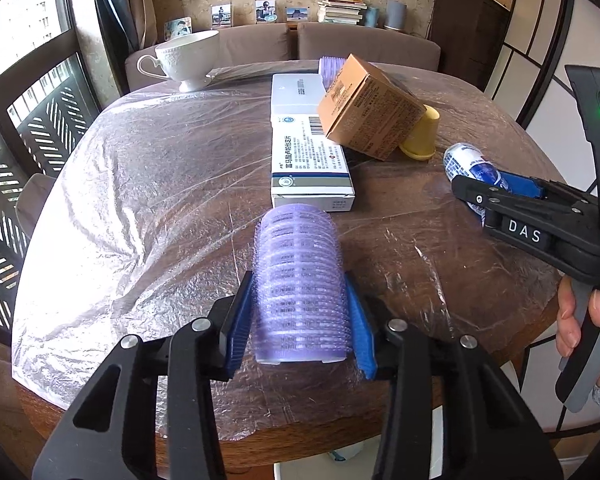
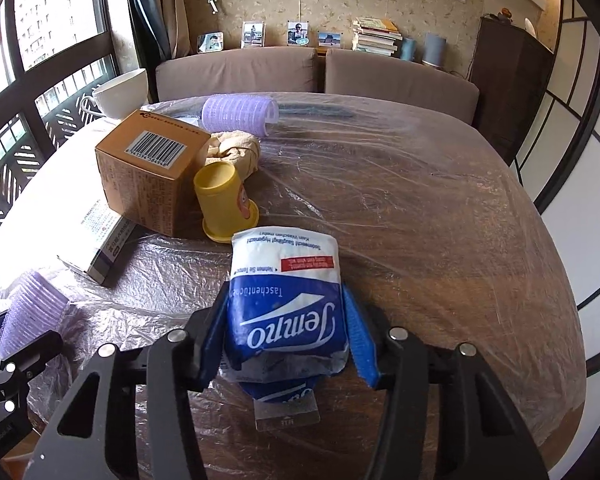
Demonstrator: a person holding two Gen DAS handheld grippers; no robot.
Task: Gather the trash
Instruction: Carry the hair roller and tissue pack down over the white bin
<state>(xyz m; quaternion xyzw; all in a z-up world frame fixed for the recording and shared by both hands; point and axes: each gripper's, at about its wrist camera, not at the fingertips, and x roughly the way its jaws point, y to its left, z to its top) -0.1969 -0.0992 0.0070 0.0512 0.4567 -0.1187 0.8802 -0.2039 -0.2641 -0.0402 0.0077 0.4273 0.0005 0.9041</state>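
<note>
Left wrist view: hair roller [image 1: 300, 284] lies lengthwise between blue pads [image 1: 236, 320].

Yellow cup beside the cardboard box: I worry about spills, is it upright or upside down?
Upside down: the yellow cup rests on its flared rim, closed base up.

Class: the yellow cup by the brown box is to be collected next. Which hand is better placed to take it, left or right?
Right, probably. Its gripper sits just before the yellow cup, though shut on the tissue pack. The left gripper clamps a purple roller farther away.
</note>
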